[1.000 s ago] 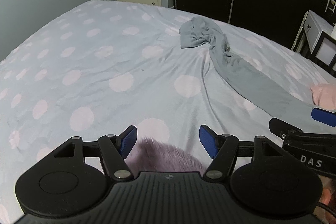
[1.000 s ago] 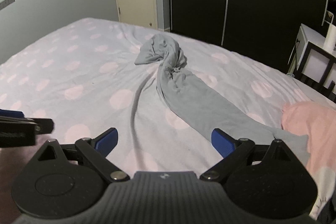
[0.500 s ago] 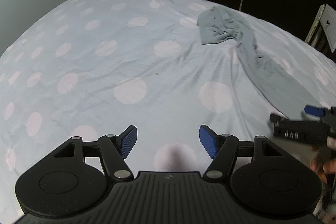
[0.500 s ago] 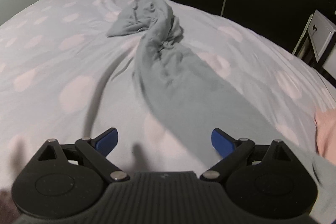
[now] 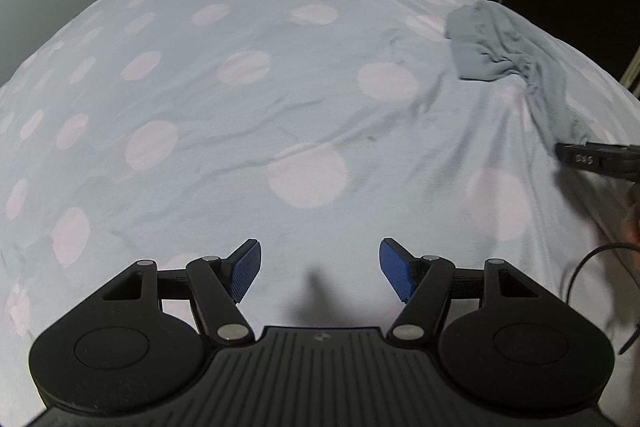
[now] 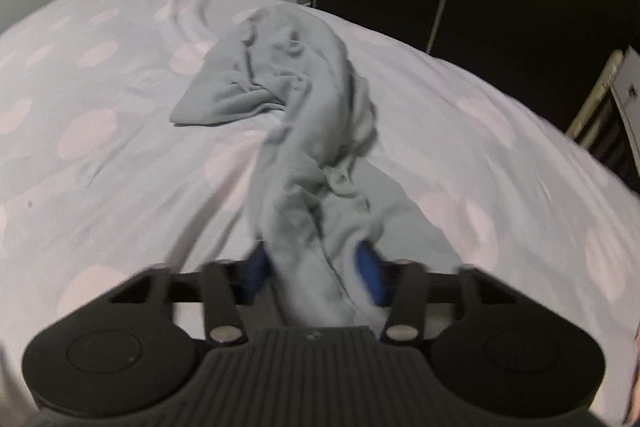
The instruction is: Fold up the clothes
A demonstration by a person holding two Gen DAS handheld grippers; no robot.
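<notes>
My right hand-held gripper (image 6: 312, 269) has just been closing, and its blue pads now sit narrow on a bunched ridge of the grey garment (image 6: 296, 131), low centre of the right wrist view. The garment runs from there up the frame as a twisted rope of soft knit and ends in a crumpled, flattened flap at upper centre. My left hand-held gripper (image 5: 320, 273) stands wide with nothing between its pads, over bare bedsheet (image 5: 224, 131) at the bottom of the left wrist view. There the garment lies far off at upper right, with the right tool's black body just below it at the right edge.

Risks, as I judge them:
- The pinch takes a thick gather, not a single edge. Lifting could raise several layers together and keep the twist, so no clean fold line would form.
- The knit looks limp and stretchy. A pull from one end may drag the far flap across the bed instead of spreading it.
- The bedsheet, thin and already creased into ridges beneath the garment, may be caught in the same pinch. I cannot tell whether it is clear of the pads.
- The right wrist view is blurred near the pads, so the depth of the grip is uncertain.

The sheet is pale with large, soft pink dots.
</notes>
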